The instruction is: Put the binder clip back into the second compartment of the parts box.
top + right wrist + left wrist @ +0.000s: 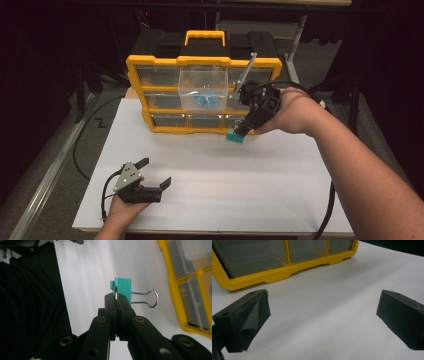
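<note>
From the high view, the right hand-held gripper point(243, 131) hangs above the white bench point(215, 200) at about two o'clock, its jaws pressed together on a teal binder clip point(234, 136) that dangles just in front of the yellow drawer organizer point(202, 61) at twelve o'clock. One clear drawer point(203, 87) stands pulled out of the organizer, blue pieces point(205, 102) lying inside it. Down at seven o'clock the left hand-held gripper point(156, 172) rests low over the bench, jaws spread wide with nothing between them. Over to the left gripper view: two black jaws stand well apart above bare white bench point(324, 315), the organizer's yellow frame point(287, 272) at eleven o'clock. And the right gripper view: jaws pinching one wire handle of the teal binder clip point(123, 287), its other wire loop point(150, 298) pointing to three o'clock, toward the organizer point(172, 285).
</note>
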A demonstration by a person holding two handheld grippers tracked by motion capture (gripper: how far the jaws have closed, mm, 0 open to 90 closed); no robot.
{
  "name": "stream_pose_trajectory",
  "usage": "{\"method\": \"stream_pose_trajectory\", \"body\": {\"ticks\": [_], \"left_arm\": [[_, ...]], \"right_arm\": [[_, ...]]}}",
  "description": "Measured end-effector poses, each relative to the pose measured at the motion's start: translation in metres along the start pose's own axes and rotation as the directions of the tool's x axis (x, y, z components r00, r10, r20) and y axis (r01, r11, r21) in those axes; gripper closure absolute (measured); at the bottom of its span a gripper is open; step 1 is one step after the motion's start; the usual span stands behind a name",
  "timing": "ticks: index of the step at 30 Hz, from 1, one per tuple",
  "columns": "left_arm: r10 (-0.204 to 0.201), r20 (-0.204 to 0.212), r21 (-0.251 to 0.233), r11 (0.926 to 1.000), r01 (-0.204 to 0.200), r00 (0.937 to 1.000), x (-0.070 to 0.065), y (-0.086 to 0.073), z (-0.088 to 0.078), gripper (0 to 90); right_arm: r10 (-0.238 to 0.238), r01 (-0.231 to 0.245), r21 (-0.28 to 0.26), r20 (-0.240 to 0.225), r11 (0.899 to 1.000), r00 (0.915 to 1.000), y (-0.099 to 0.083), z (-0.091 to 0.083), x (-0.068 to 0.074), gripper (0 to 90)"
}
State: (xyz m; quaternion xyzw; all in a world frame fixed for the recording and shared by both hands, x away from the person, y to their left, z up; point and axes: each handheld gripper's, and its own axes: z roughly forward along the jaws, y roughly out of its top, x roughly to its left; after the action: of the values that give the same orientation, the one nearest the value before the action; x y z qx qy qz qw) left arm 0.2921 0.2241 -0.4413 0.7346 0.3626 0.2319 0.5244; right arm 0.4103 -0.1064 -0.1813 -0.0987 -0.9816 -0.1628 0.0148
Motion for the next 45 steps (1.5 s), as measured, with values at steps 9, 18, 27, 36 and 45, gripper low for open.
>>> {"method": "stream_pose_trajectory", "body": {"ticks": [9,18,27,36,45], "left_arm": [[0.0,0.003,-0.002,1.0,0.0,1.0,0.001,0.0,-0.001,0.1],[-0.002,0.004,-0.003,1.0,0.002,1.0,0.001,0.0,-0.001,0.1],[-0.001,0.004,-0.001,1.0,0.001,1.0,0.001,0.0,-0.001,0.1],[-0.004,0.004,-0.003,1.0,0.004,1.0,0.002,0.0,-0.001,0.1],[-0.008,0.007,-0.01,0.9999,0.008,0.9999,0.002,0.0,-0.001,0.1]], "right_arm": [[-0.006,0.006,0.002,0.039,1.0,0.9992,0.021,-0.033,0.0,90.0],[0.002,-0.001,-0.014,0.082,1.0,0.9966,0.032,-0.065,-0.002,90.0],[-0.002,0.007,-0.031,0.138,0.999,0.9905,0.052,-0.09,-0.006,90.0],[-0.039,0.044,-0.028,0.162,0.999,0.986,0.088,-0.086,-0.009,90.0],[-0.04,0.048,-0.035,0.202,0.998,0.9786,0.121,-0.071,-0.022,90.0]]}}
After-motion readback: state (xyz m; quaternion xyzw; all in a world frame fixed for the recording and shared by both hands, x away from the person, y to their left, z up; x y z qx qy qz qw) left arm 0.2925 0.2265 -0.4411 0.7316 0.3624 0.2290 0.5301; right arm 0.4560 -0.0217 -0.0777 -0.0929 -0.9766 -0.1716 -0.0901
